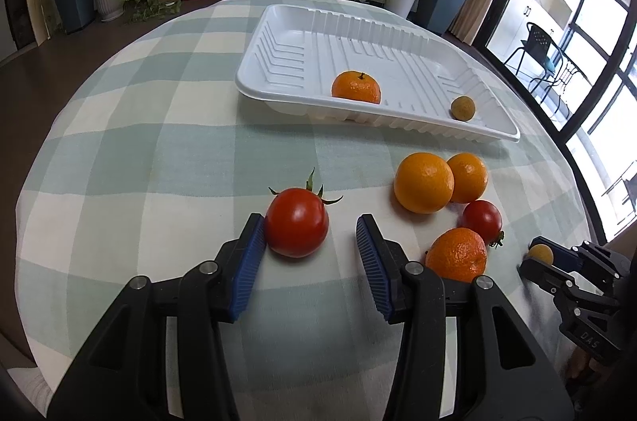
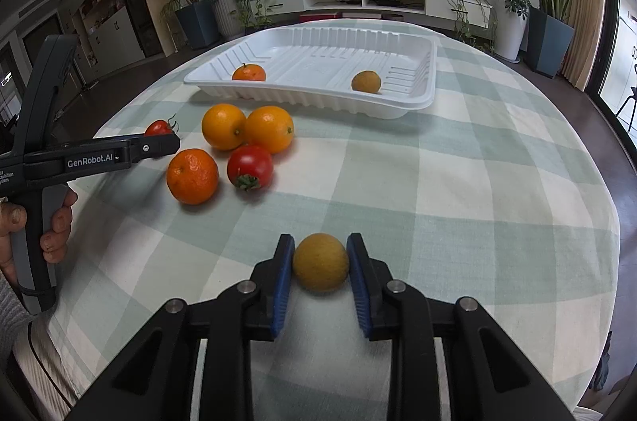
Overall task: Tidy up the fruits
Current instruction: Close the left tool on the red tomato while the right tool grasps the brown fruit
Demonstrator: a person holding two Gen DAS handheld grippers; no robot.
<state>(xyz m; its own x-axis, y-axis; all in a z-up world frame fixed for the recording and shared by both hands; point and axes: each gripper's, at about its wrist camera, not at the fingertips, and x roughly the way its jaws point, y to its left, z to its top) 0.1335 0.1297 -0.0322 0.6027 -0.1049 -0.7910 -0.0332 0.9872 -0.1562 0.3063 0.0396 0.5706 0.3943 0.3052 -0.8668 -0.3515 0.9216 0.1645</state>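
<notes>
Blue-padded fingers of the left gripper (image 1: 310, 235) filled the bottom of the left wrist view, spread wide and holding nothing. A red tomato (image 1: 297, 222) sat on the checked tablecloth (image 1: 159, 150) between them, touching the left pad while a clear gap separated it from the right pad. To the right lay a cluster on the cloth: a rough-skinned mandarin (image 1: 458, 255) just beside the right finger, a smaller tomato (image 1: 482, 220) behind it, and two smooth oranges (image 1: 424, 182) touching each other farther back. Beyond them stood the white tray (image 1: 278, 70), with a mandarin (image 1: 356, 87) near its front wall and a small brownish fruit (image 1: 462, 108) toward its right end. At the right edge, the right gripper (image 1: 535, 259) had a small yellowish fruit (image 1: 540, 253) between its fingers.

Closest in the right wrist view, the right gripper (image 2: 320, 259) was closed partway around a yellow-brown round fruit (image 2: 321, 261), both pads touching its sides; whether it rested on the cloth or was raised could not be told. Farther up and left lay the mandarin (image 2: 192, 176), the small tomato (image 2: 250, 167) and the two oranges (image 2: 247, 128). The left gripper (image 2: 165, 142) reached in from the left, held in a hand (image 2: 55, 222), with a tomato (image 2: 158, 127) partly hidden behind its tip. The tray (image 2: 398, 110) lay beyond, holding a mandarin (image 2: 249, 72) and a brownish fruit (image 2: 366, 81).
</notes>
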